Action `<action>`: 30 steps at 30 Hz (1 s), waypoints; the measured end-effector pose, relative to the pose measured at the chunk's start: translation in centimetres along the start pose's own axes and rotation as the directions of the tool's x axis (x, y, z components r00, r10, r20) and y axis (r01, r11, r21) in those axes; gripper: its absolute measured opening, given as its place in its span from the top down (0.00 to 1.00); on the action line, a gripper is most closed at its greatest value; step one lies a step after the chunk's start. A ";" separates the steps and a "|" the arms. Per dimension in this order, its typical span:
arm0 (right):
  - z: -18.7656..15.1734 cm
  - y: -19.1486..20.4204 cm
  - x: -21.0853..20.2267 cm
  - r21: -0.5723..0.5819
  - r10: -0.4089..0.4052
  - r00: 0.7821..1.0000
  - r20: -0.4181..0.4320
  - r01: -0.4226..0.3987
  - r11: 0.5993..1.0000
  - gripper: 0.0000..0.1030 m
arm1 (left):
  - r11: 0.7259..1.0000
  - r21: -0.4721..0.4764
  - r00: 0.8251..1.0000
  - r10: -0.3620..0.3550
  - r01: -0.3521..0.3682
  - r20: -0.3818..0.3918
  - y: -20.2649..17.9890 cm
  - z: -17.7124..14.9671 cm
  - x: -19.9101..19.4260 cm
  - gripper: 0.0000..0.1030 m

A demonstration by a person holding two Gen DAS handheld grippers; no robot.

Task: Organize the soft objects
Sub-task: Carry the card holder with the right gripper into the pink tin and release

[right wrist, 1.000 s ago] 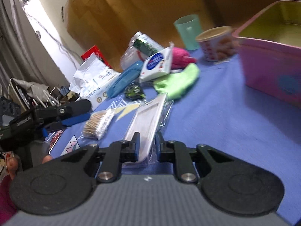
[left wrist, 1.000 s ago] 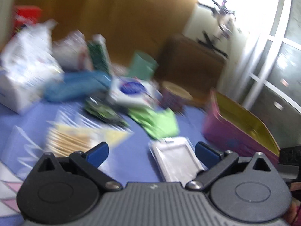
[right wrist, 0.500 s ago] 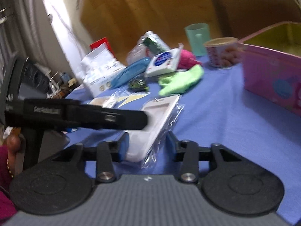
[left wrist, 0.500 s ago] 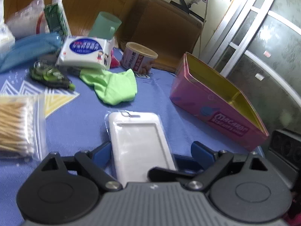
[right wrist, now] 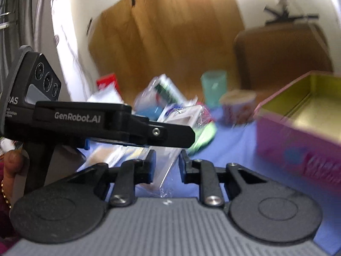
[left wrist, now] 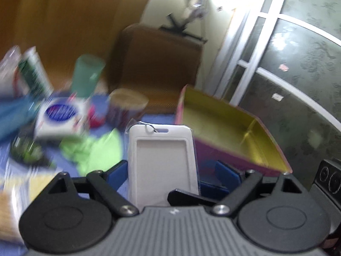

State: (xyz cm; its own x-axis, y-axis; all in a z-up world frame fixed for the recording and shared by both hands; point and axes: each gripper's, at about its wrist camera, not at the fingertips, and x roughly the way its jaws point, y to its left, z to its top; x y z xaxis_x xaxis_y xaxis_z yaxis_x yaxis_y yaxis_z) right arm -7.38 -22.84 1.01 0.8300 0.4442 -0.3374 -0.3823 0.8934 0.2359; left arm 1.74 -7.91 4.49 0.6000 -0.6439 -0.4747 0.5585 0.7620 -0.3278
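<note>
Right gripper (right wrist: 166, 166) had the white card holder (left wrist: 163, 166) in its clear sleeve between the fingers, jaws closing, but there was a gap on one side so I couldn't say the pads were really pinching it yet. Left gripper (left wrist: 170, 172) was straddling the same holder w/ jaws wide and also closing, blue pads not touching it afaict. The holder was up off the blue surface (right wrist: 230, 149), tilted, near the front edge, just short of the pink tin (left wrist: 226, 128).

Progress-wise: barely started imo. The tin looked empty inside, at least the part visible. Everything else was sitting out toward the far edge of the surface: green cloth (left wrist: 96, 149), tissue pack (left wrist: 60, 117), blue pouch (left wrist: 12, 117), paper cup (left wrist: 127, 108), teal cup (left wrist: 88, 74), plus cotton swabs (left wrist: 8, 213) at the left edge. Pretty blurry tho, so small stuff was hard to make out. My guess: the holder goes in the tin first, then all the rest.
</note>
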 end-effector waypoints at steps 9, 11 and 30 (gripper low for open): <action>3.6 -5.7 -4.3 0.027 -0.191 0.966 0.174 0.189 0.982 0.75 | 0.981 0.169 0.994 -0.104 0.098 0.025 -7.9 4.9 6.5 0.12; 3.7 -7.3 -4.9 0.051 -0.236 0.954 0.183 0.231 0.972 0.75 | 0.977 0.175 0.992 -0.128 0.125 0.003 -9.2 5.2 8.4 0.12; 2.1 -12.0 -6.6 0.245 -0.461 0.862 0.213 0.409 0.879 0.63 | 0.978 0.203 0.993 -0.065 0.045 0.094 -7.9 2.7 5.5 0.05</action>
State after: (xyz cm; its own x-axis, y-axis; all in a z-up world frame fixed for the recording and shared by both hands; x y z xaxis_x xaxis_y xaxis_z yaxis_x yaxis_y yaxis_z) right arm -7.38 -36.62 2.33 0.9778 -0.0429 -0.2052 0.1030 0.9508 0.2921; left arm 2.17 -17.63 6.70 0.6135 -0.6960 -0.3732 0.6898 0.7023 -0.1760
